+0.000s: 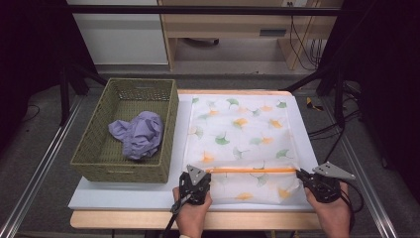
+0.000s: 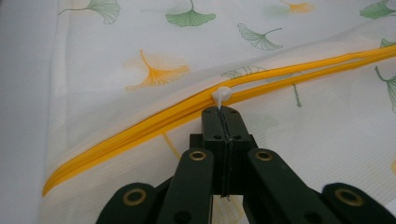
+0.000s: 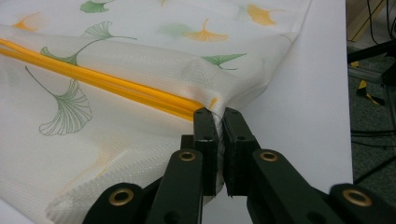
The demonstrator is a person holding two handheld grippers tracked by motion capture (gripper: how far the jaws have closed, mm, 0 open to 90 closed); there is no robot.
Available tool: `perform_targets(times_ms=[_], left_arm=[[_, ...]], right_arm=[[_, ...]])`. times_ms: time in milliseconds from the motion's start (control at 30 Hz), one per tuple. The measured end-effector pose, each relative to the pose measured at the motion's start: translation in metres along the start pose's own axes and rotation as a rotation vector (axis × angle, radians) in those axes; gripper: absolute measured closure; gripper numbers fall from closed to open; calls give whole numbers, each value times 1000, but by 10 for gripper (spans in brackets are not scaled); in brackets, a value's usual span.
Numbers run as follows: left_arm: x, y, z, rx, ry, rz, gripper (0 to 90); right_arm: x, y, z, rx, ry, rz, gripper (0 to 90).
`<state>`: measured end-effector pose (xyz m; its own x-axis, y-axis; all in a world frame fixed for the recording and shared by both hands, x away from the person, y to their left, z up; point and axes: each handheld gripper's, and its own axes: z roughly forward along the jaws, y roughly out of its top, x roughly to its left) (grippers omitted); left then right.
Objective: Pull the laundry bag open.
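Both grippers held a leaf-printed mesh bag by its yellow zipper on the white desk.

From above, the flat mesh bag lay on the desk beside a woven olive basket holding crumpled lilac cloth; the left gripper and right gripper met the ends of the zipper. In the left gripper view, shut jaws pinched the small white zipper pull. In the right gripper view, nearly closed jaws clamped the bag's ribbed corner fabric.

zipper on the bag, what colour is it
Orange-yellow zipper with a white pull, on the white leaf-print bag; clearest in the left gripper view.
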<state>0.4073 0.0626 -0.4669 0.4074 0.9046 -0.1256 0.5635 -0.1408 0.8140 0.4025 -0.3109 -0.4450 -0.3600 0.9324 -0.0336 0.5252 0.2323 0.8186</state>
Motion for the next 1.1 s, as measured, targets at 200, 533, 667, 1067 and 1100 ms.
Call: perform_targets(times_ms=[200, 533, 667, 1067, 1100], left_arm=[[8, -8, -1, 2, 4, -16, 898], [25, -19, -9, -9, 18, -57, 898], [28, -23, -11, -13, 26, -66, 898], [34, -27, -12, -14, 35, -81, 898], [35, -28, -13, -13, 36, -87, 898]], right_arm=[[-1, -1, 1, 0, 0, 1, 859], [-1, -1, 1, 3, -1, -1, 859], [-2, -1, 1, 7, -1, 6, 859], [-3, -1, 1, 9, -7, 17, 859], [-4, -1, 1, 9, -9, 15, 859]])
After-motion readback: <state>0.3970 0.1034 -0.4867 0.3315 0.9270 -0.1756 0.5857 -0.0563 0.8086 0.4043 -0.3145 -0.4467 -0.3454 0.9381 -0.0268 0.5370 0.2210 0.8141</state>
